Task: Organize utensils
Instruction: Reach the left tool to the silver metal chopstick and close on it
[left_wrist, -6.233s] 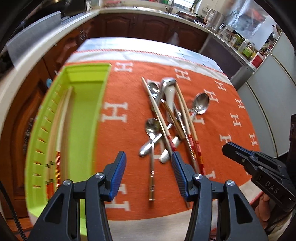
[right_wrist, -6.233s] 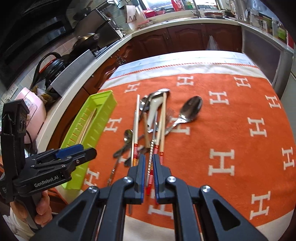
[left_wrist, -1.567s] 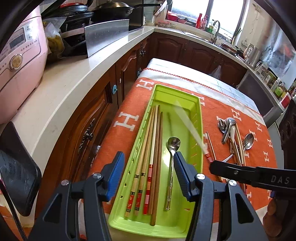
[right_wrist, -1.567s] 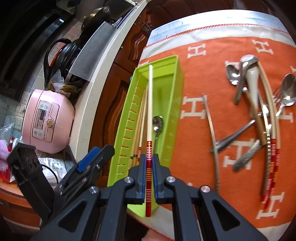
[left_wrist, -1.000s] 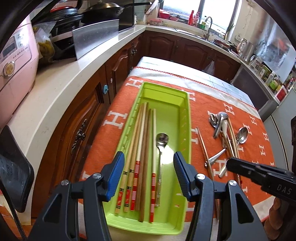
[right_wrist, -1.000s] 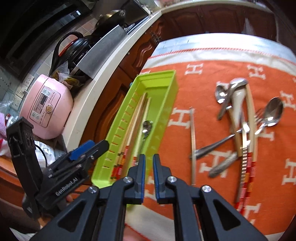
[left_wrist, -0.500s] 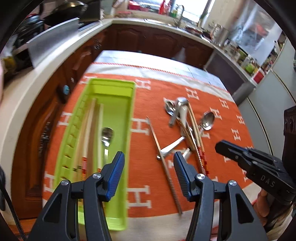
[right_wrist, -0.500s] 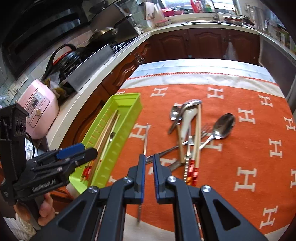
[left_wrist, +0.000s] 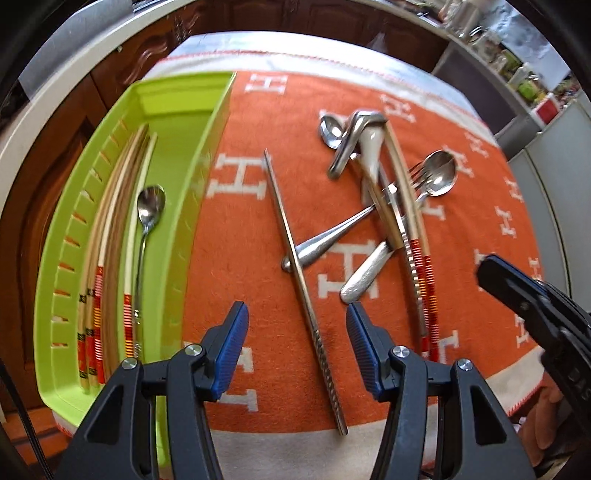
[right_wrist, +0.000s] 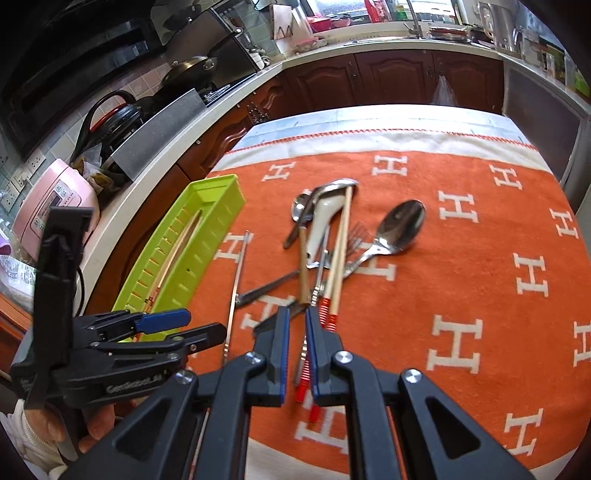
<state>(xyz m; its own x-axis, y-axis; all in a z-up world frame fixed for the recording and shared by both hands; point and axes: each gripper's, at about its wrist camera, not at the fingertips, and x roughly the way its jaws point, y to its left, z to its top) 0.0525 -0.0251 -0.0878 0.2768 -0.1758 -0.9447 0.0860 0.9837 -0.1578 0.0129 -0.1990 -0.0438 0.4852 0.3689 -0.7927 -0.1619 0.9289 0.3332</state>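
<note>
The sorting looks partly done: the green tray, at nine o'clock in the left wrist view, holds several wooden chopsticks and one small spoon, while the rest of the cutlery lies on the orange cloth over the worktop. The step in hand appears to be reaching for the next piece. The left tongs stand half open and empty above the lone metal chopstick, a thin steel rod with a ridged near end, running from twelve to six o'clock and resting across a spoon handle. The next move likely calls for lowering squarely over the rod and pinching it without dragging that handle. The right tongs are closed, holding nothing, hovering over the red-banded chopsticks in the tangled pile at twelve o'clock.
</note>
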